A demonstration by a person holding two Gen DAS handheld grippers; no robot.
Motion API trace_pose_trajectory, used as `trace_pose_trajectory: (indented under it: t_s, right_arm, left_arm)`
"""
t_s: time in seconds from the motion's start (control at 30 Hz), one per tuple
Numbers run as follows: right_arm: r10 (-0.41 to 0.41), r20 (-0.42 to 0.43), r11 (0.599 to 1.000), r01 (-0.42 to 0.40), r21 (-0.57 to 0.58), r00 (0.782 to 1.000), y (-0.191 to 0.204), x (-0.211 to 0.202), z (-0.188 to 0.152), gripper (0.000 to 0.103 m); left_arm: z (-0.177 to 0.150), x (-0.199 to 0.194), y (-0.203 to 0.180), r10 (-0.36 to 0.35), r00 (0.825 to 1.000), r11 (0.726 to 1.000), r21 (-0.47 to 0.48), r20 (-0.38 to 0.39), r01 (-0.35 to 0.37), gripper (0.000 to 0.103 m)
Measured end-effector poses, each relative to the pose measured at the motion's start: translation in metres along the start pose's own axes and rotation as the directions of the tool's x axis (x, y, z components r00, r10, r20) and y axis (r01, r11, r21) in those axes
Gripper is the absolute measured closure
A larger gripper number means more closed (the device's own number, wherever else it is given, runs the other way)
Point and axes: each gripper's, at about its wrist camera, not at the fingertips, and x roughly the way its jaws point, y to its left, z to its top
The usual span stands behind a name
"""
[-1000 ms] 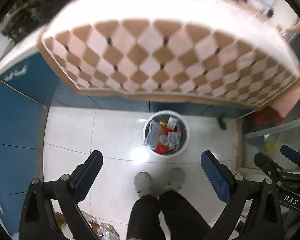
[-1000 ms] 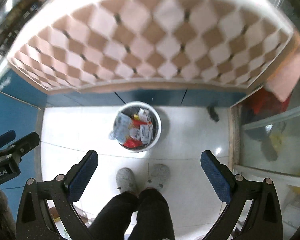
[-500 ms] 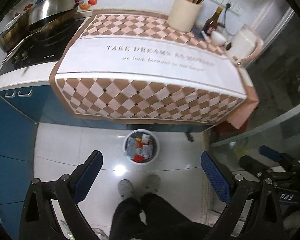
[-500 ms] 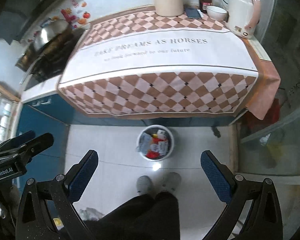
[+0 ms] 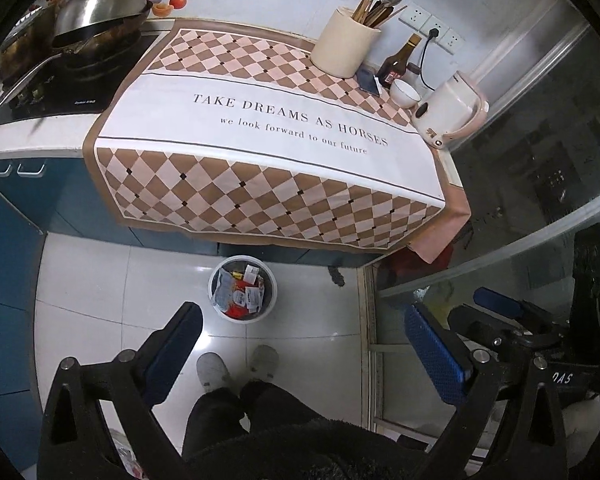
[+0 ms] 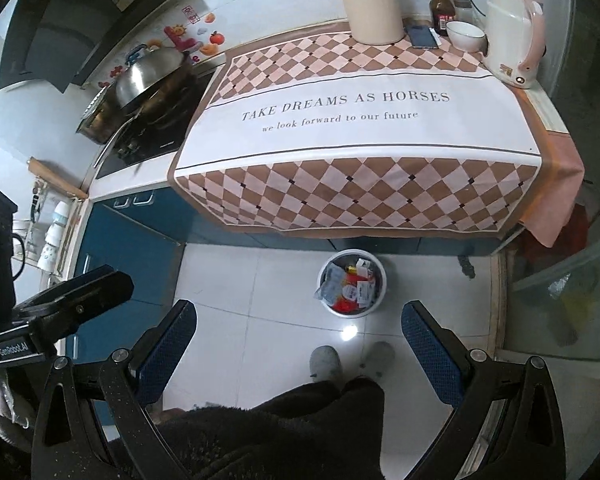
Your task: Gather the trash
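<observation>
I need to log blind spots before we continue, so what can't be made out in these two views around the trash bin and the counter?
- Trash bin: labels on the wrappers are too small to read in both views.
- Bottom left corner, left wrist view: crumpled packaging, mostly hidden by the left gripper.
- Utensil holder: its utensils are cut off by the top edge of the right wrist view.
- Bowl: contents not visible.

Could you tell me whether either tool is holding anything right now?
Nothing is held: the left tool and right tool are both open and empty above the trash bin.
</observation>
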Motion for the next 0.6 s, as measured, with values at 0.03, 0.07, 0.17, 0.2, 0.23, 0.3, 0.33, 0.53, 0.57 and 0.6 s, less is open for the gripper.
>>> trace_pose_trajectory:
  t_s: [0.03, 0.07, 0.17, 0.2, 0.23, 0.3, 0.33, 0.53, 0.57, 0.6]
  right_arm:
    - [0.001, -0.003, 1.000, -0.001, -0.001, 1.000, 0.000, 0.000, -0.001, 0.000]
    - [0.002, -0.004, 1.000, -0.002, -0.003, 1.000, 0.000, 0.000, -0.002, 0.000]
    - [0.016, -0.024, 1.000, -0.016, 0.000, 1.000, -0.002, 0.002, -0.005, 0.000]
    - [0.018, -0.027, 1.000, -0.018, 0.001, 0.999, -0.003, 0.003, -0.007, 0.000]
    - [0.019, -0.030, 1.000, -0.018, 0.002, 0.999, -0.004, 0.004, -0.008, 0.000]
    - [0.022, -0.039, 1.000, -0.022, 0.004, 0.999, -0.006, 0.006, -0.009, 0.000]
    - [0.028, -0.042, 1.000, -0.028, 0.009, 0.999, -0.007, 0.006, -0.010, 0.000]
    - [0.039, -0.050, 0.999, -0.039, 0.006, 0.998, -0.007, 0.009, -0.009, 0.000]
    - [0.043, -0.052, 0.999, -0.042, 0.004, 0.998, -0.007, 0.009, -0.008, 0.000]
    - [0.044, -0.055, 0.999, -0.044, 0.003, 0.998, -0.007, 0.010, -0.008, 0.000]
  left_arm:
    - [-0.001, 0.001, 0.000, -0.002, 1.000, 1.000, 0.004, -0.005, 0.002, 0.000]
    - [-0.002, 0.001, 0.000, -0.003, 1.000, 1.000, 0.006, -0.012, 0.003, 0.000]
    - [-0.005, -0.001, -0.001, -0.005, 1.000, 1.000, 0.010, -0.019, 0.005, 0.000]
    - [-0.006, -0.001, -0.001, -0.002, 1.000, 1.000, 0.008, -0.020, 0.002, 0.000]
    - [-0.006, -0.002, -0.001, -0.003, 1.000, 1.000, 0.007, -0.019, 0.003, 0.000]
    - [-0.006, -0.002, 0.000, -0.002, 1.000, 1.000, 0.009, -0.018, 0.002, 0.000]
    - [-0.007, -0.002, -0.001, -0.003, 1.000, 1.000, 0.008, -0.018, 0.003, 0.000]
    - [-0.009, -0.002, -0.001, -0.009, 1.000, 1.000, 0.012, -0.028, 0.010, 0.000]
    - [-0.009, -0.002, -0.002, -0.012, 0.999, 1.000, 0.014, -0.032, 0.012, 0.000]
    - [-0.010, -0.002, -0.003, -0.011, 0.999, 1.000, 0.015, -0.034, 0.012, 0.000]
